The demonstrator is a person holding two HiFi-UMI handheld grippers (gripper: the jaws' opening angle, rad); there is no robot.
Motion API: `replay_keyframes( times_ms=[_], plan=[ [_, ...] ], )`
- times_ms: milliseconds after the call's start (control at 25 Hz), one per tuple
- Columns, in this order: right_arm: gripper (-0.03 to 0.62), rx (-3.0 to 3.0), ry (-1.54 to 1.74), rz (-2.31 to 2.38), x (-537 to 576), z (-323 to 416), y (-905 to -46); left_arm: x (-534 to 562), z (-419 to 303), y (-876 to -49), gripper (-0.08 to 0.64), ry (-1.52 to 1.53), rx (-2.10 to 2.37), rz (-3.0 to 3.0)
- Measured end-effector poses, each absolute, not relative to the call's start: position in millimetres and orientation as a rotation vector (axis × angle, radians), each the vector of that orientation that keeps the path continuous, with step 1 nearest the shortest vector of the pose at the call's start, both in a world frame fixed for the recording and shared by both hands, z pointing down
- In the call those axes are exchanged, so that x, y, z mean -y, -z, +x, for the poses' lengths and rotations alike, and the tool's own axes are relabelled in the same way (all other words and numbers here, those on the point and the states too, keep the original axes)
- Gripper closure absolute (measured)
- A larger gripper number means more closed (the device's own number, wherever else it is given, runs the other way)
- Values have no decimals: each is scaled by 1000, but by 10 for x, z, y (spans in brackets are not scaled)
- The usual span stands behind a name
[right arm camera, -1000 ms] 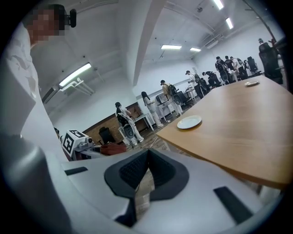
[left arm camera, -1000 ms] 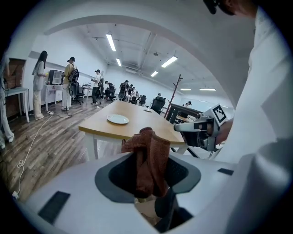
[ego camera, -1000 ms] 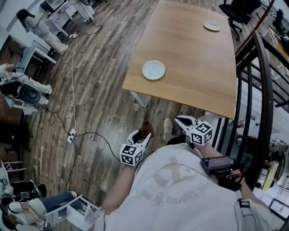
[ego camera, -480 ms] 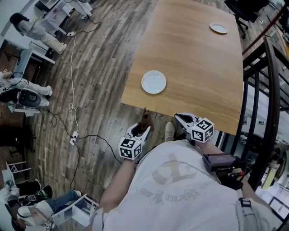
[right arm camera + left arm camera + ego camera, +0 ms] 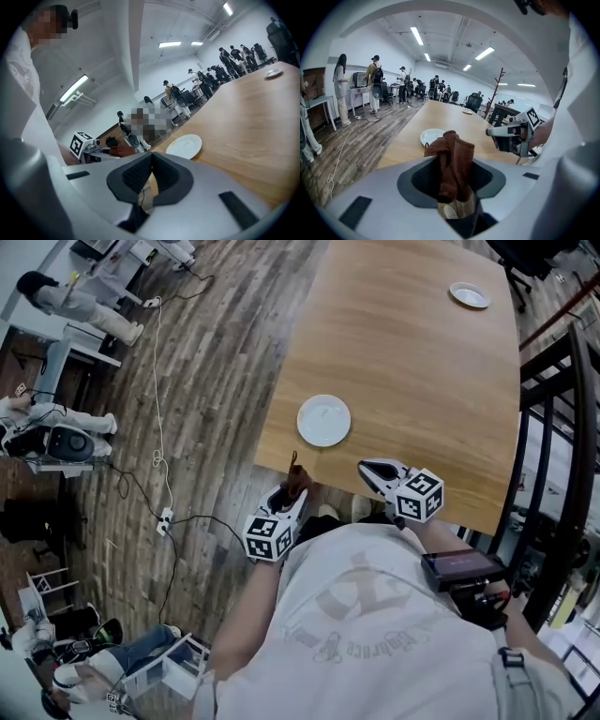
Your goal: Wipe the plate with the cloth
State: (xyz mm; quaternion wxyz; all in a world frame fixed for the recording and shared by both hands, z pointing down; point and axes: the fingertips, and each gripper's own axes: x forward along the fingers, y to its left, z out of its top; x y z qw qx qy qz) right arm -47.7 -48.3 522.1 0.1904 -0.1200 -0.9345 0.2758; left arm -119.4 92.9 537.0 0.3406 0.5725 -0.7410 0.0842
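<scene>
1. Over the last second the person has closed in on the desk [image 5: 412, 362]. Both claws, which were hanging short of its near edge, now reach that edge.
2. The left claw [image 5: 291, 498] is clamped on the brown cloth [image 5: 297, 482], which stands bunched up out of its jaws. It sits just off the near edge, close to the plate [image 5: 323, 420] but not yet touching it.
3. The plate has not moved: it lies flat and bare by the near edge, toward the near left corner.
4. The right claw [image 5: 372, 472] has its jaws pressed together on nothing and pokes over the near edge, beside the plate.
5. A second plate [image 5: 469, 294] lies well apart, by the far right corner.
6. Judging by this, the approach is nearly done and wiping has not begun. The next move probably calls for lowering the cloth onto the plate, perhaps with the right claw steadying the rim.
</scene>
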Motion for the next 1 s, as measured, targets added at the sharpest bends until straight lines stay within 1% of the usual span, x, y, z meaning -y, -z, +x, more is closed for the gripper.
replay_keyframes(
  times_ms=[280, 520, 760, 1000],
  plan=[
    [579, 2596, -842, -239, 582, -479, -5376, -776, -1565, -5417, 390, -220, 1916, 1490],
    [578, 2629, -871, -114, 725, -675, -5284, -557, -1943, -5440, 391, -261, 1891, 1548],
    [578, 2631, -840, -14, 804, -736, -5285, -208, -2224, -5503, 391, -374, 1838, 1652],
    [578, 2628, -773, 88, 840, -608, -5282, 149, -2360, -5565, 391, -538, 1773, 1790]
  ],
)
